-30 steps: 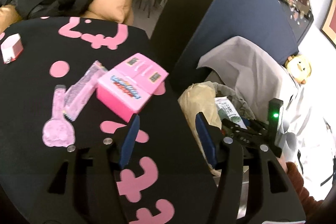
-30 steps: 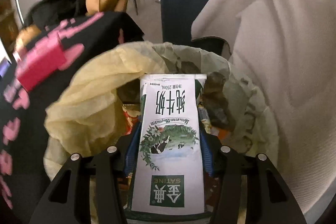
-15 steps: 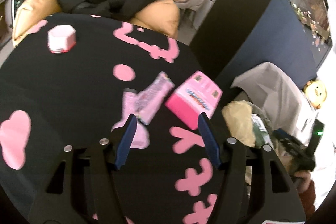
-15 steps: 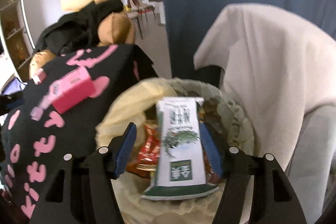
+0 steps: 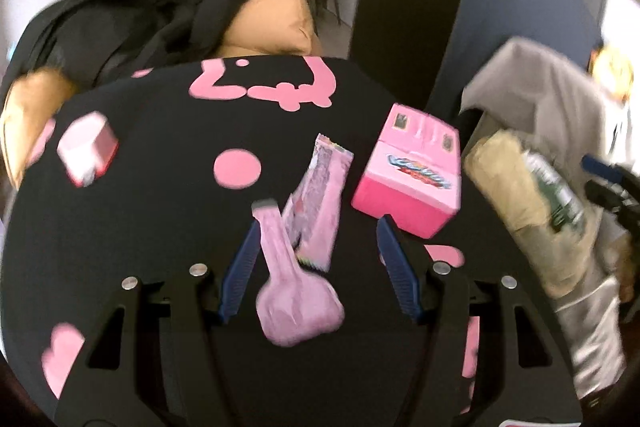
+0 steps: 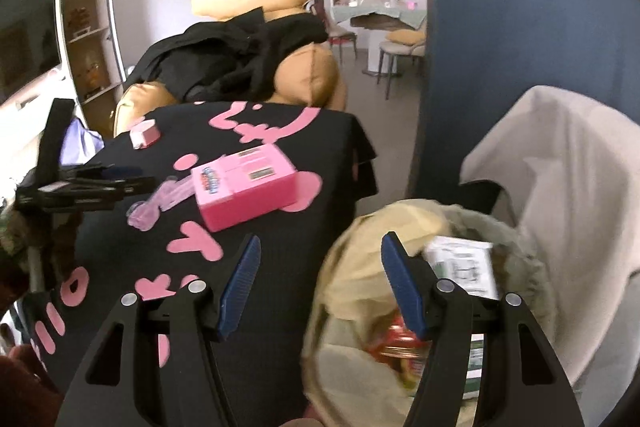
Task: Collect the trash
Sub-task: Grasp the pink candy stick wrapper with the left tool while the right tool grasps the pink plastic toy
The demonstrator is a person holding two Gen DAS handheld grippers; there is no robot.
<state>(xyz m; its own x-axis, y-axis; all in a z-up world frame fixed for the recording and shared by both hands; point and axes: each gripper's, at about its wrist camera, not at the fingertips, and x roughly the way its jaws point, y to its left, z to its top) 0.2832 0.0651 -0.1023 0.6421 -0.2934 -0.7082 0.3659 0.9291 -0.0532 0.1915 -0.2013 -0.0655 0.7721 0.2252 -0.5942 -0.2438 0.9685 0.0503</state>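
On the black cloth with pink shapes [image 5: 140,227] lie a pink squeeze pouch [image 5: 298,307], a pink foil wrapper [image 5: 320,195] and a pink carton box [image 5: 408,179]. My left gripper [image 5: 319,227] hovers open over the pouch and wrapper, which show between its fingers. The trash bin with its yellowish liner [image 6: 360,255] stands off the table's right edge. A green and white milk carton [image 6: 460,263] lies inside it on red wrappers [image 6: 396,343]. My right gripper [image 6: 320,243] is open and empty, above the bin's left rim.
A small pink and white box [image 5: 86,147] sits at the table's far left. Behind the table is a tan sofa with black clothing [image 6: 240,63]. A dark blue panel [image 6: 500,27] and a chair draped in grey cloth [image 6: 560,167] stand past the bin.
My right gripper let go of the milk carton, which dropped into the bin, then rose and drew back. My left gripper swung left from the bin side to over the pink pouch and wrapper.
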